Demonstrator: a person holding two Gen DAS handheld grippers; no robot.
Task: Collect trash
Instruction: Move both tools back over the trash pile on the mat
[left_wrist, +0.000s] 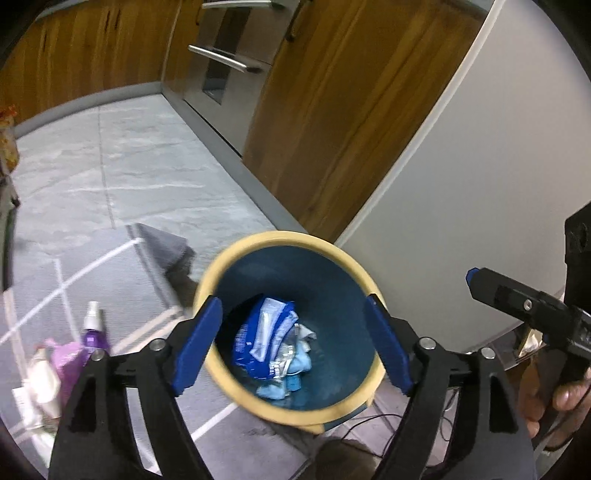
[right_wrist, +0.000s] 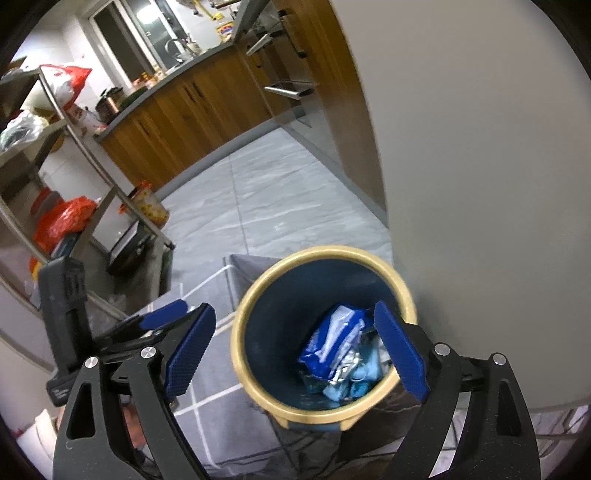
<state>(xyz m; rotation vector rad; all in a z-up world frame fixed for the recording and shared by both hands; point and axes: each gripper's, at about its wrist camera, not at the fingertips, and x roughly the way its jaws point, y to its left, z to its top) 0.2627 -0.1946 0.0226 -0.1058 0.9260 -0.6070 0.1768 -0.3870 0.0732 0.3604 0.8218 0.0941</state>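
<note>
Left gripper (left_wrist: 293, 345) above the bin (left_wrist: 236, 384), blue pads spread wide, nothing between them; right gripper (right_wrist: 295, 350) likewise agape and empty over the same bin. Blue wrapper (left_wrist: 264, 334) and crumpled pale scraps (left_wrist: 295, 363) at the bottom of the blue, yellow-rimmed bin. Purple spray bottle (left_wrist: 94, 328) and pink bag (left_wrist: 70, 363) on the grey rug (left_wrist: 55, 288), left of the bin

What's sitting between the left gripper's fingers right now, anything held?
Nothing held. In the left wrist view the left gripper stands open over the bin; between its fingers show only the bin's mouth and the blue wrapper lying inside.
</note>
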